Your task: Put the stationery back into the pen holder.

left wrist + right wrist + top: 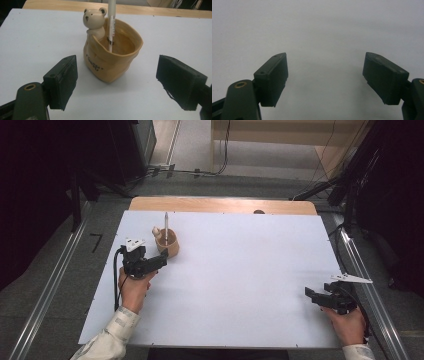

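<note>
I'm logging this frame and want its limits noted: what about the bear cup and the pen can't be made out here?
- Pen: its top is cut off by the upper edge of the left gripper view; its tip sits hidden inside the cup.
- Lettering on the cup's front: too small and blurred to read.
- Bear: too small in the high view for any detail.
- Cup's far side: hidden by its own wall.

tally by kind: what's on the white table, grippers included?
Pen holder, tan with bear figure: 1
Pen, white, standing in the holder: 1
Grippers, both open: 2, left gripper and right gripper
Total: 4
</note>
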Tool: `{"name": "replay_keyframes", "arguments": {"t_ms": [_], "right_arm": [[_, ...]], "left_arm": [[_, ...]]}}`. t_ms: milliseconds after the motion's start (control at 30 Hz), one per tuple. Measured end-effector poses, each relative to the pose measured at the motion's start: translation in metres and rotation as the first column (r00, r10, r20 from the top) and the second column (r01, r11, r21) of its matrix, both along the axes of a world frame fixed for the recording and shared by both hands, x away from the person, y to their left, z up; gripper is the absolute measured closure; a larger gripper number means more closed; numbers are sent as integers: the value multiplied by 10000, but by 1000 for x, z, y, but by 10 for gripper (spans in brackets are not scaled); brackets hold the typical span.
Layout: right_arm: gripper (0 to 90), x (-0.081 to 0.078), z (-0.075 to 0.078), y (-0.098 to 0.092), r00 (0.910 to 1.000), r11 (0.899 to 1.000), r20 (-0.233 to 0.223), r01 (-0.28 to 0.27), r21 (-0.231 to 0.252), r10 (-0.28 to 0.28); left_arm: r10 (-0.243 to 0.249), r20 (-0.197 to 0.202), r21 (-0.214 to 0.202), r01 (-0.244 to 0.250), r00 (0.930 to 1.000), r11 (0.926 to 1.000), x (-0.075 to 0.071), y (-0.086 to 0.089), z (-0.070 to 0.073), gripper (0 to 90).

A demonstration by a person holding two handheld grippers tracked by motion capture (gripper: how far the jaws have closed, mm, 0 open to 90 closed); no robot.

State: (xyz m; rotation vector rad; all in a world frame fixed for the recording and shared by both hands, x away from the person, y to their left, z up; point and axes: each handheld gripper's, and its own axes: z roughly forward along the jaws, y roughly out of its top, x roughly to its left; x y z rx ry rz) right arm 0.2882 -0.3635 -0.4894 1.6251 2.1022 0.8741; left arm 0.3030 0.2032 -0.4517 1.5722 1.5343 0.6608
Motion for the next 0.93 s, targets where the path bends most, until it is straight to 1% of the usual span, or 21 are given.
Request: {"name": "replay_keyframes", "arguments": {"t_ms": [67, 167, 467, 600, 700, 733, 833, 900, 933], "right_arm": [[192, 0, 0, 0, 10000, 10000, 16, 22, 16, -22], [192, -1, 0, -1, 10000, 10000, -16, 56, 4, -56], [192, -2, 1, 0, 10000, 10000, 21, 75, 7, -75], [192, -2, 1, -1, 10000, 10000, 11, 93, 5, -93], [192, -3, 1, -1, 10000, 10000, 26, 57, 2, -57], [192, -2, 1, -1, 10000, 10000, 50, 15, -5, -15], [192, -2, 1, 0, 10000, 10000, 22, 52, -28, -52], [191, -2, 1, 0, 10000, 10000, 19, 79, -32, -78], [189, -2, 1, 0, 10000, 10000, 9, 83, -25, -83]], "left_arm": [[12, -46, 49, -12, 10000, 10000, -3, 2, -2, 179], [-69, -124, 17, 69, 9999, 10000, -8, 3, -5, 180], [-232, -324, 186, 239, 9992, 9995, -19, 2, -13, 182], [-364, -593, 243, 379, 9976, 9990, -27, 3, -20, 182], [-371, -699, 283, 392, 9969, 9988, -33, 4, -24, 182], [-386, -736, 248, 406, 9965, 9989, -35, 5, -25, 182], [-513, -838, -55, 511, 9952, 9987, -39, 9, -28, 180], [-741, -1085, -475, 693, 9913, 9965, -39, 13, -31, 156], [-1046, -1184, -722, 965, 9874, 9927, -40, 15, -33, 143]]}}
